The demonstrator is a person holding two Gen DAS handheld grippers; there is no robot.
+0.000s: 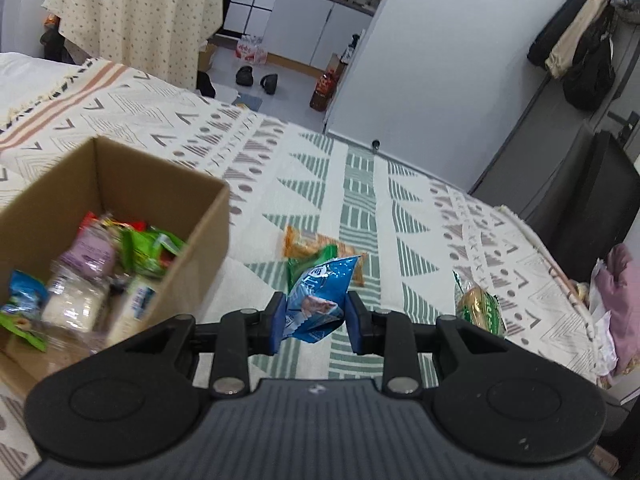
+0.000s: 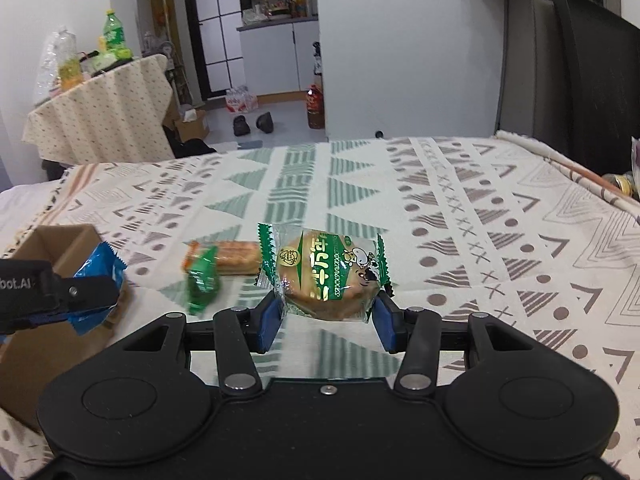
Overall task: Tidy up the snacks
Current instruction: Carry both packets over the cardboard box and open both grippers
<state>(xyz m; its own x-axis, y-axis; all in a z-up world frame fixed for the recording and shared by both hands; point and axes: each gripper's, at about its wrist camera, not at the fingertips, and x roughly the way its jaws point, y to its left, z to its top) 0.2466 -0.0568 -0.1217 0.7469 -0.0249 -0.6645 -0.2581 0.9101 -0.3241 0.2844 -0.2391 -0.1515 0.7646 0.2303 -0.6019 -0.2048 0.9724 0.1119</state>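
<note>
- Crinkly blue foil packet (image 1: 316, 300), pinched by the left gripper (image 1: 316, 322), held above the patterned bedspread (image 1: 400, 200) beside the cardboard box (image 1: 208, 216).
- Round bun in glossy green-edged wrapper (image 2: 328, 276), clamped in the right gripper (image 2: 326, 316), raised, level.

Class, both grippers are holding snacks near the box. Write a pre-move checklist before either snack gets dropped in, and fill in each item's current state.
1. Left gripper shut on the blue packet: ok.
2. Right gripper shut on the bun packet: ok.
3. Cardboard box open on top: ok.
4. Blue packet above the box opening: not ok, it is beside it.
5. Room left in the box: cannot tell.
6. Bedspread cleared: not ok, the orange packet and green packet remain.
</note>
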